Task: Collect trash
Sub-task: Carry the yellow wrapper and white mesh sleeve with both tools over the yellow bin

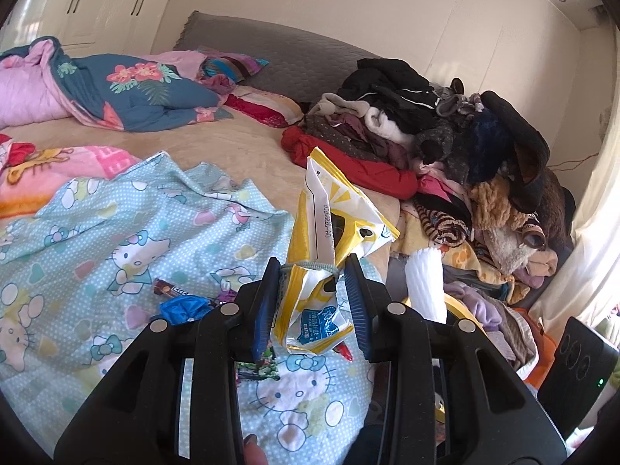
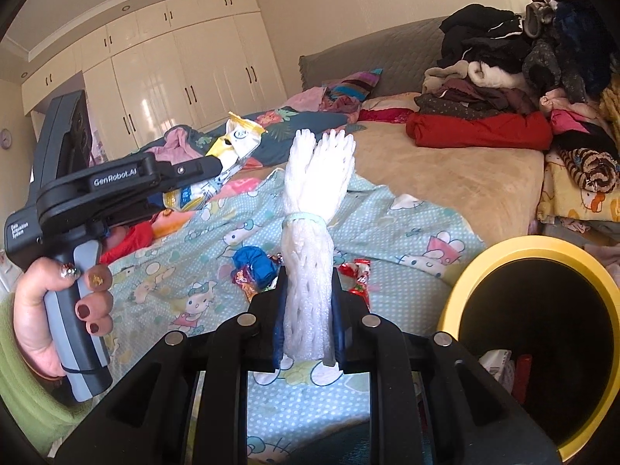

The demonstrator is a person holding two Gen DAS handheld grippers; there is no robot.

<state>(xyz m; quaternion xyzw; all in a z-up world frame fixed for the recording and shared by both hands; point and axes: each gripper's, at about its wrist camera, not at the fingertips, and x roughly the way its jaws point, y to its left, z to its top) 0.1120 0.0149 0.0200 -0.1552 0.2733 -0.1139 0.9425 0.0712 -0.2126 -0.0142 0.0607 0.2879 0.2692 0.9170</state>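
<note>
Bedroom setting: a bed (image 1: 232, 143) with a tan sheet carries a light blue cartoon-print blanket (image 1: 116, 240), a floral quilt (image 1: 128, 93) and a large pile of clothes (image 1: 445, 135) along its far side. Cream wardrobes (image 2: 174, 81) line the wall behind.

Left tool (image 1: 314, 302): fingers closed on a crumpled yellow-and-white snack bag (image 1: 333, 213), which stands up out of the grip above the blanket.

Right tool (image 2: 308, 310): fingers closed on a white foam net sleeve (image 2: 314, 201), held upright, with a thin band around its middle.

A yellow-rimmed bin (image 2: 457, 298) with a dark interior sits just right of the right tool.

Loose items lie on the blanket near both tools: a blue wrapper (image 2: 254, 261) and a red wrapper (image 2: 358, 275).
</note>
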